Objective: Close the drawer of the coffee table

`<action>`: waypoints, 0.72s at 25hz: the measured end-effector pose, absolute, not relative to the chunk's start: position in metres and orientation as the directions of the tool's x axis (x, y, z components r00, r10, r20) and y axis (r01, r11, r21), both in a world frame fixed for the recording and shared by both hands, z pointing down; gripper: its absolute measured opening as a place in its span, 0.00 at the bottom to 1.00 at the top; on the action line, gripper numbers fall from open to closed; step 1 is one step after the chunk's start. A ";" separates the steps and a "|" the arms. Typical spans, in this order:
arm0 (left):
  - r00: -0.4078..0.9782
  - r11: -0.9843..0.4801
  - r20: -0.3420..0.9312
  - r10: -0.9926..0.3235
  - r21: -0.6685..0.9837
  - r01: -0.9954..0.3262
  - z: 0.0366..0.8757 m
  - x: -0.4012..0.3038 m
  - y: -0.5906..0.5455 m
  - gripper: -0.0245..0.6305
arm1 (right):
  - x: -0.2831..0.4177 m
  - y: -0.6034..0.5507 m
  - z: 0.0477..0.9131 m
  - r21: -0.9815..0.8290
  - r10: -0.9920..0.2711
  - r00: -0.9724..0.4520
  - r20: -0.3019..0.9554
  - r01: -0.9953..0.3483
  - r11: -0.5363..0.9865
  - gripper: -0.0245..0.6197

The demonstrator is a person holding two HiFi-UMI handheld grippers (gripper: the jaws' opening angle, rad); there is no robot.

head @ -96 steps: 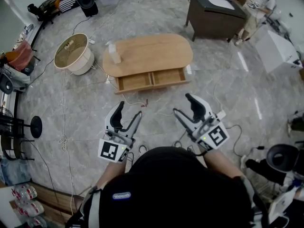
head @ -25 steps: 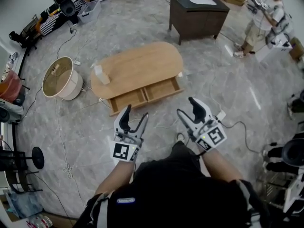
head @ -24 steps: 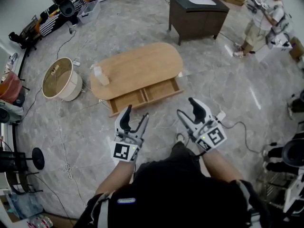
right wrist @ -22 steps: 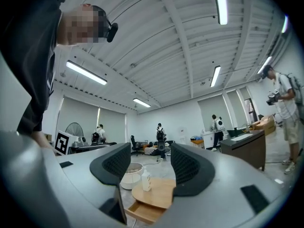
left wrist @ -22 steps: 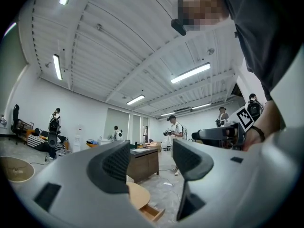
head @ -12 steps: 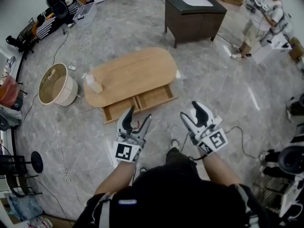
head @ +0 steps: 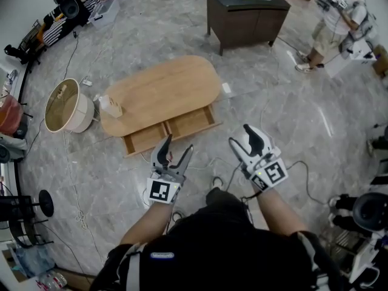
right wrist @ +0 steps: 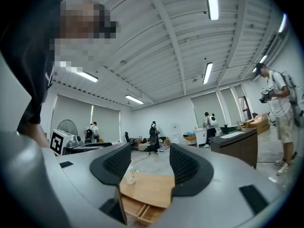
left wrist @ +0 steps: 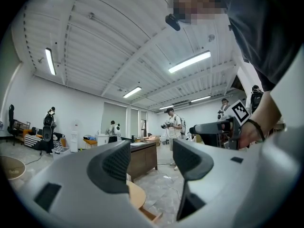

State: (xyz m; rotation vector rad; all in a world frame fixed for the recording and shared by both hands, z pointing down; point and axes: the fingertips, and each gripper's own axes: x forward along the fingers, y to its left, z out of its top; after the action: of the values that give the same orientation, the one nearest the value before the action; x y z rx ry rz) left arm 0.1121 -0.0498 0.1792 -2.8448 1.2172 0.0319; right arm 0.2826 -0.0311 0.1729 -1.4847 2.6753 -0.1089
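The oval wooden coffee table (head: 159, 93) stands on the marble floor ahead of me in the head view. Its two side-by-side drawers (head: 170, 128) are pulled out toward me, both empty. My left gripper (head: 173, 147) hovers open just in front of the drawers, apart from them. My right gripper (head: 244, 140) is open too, to the right of the drawers. In the right gripper view the table (right wrist: 149, 188) and open drawers (right wrist: 140, 211) show between the jaws. In the left gripper view only the table's end (left wrist: 134, 194) shows low between the jaws.
A small white carton (head: 111, 105) stands on the table's left end. A round drum-like basket (head: 62, 106) sits left of the table, a dark cabinet (head: 245, 6) behind it. Cables (head: 212, 162) trail on the floor near the drawers. A person (head: 336, 23) stands far right.
I have walked closer to the table: it has shifted left and nearer in the head view. Both grippers stay open and now sit just short of the drawers.
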 end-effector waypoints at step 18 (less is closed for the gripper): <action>0.600 -0.599 0.021 -0.800 0.027 -0.800 0.268 0.138 -0.109 0.44 | 0.278 -0.095 0.257 -0.109 -0.784 -0.621 0.003 -0.779 0.617 0.41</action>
State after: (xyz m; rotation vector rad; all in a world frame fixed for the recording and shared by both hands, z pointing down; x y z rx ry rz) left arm 0.1379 -0.1089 0.2682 -2.8397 1.4200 -0.0114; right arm 0.2784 -0.0946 0.2573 -1.3458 2.7842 -0.1547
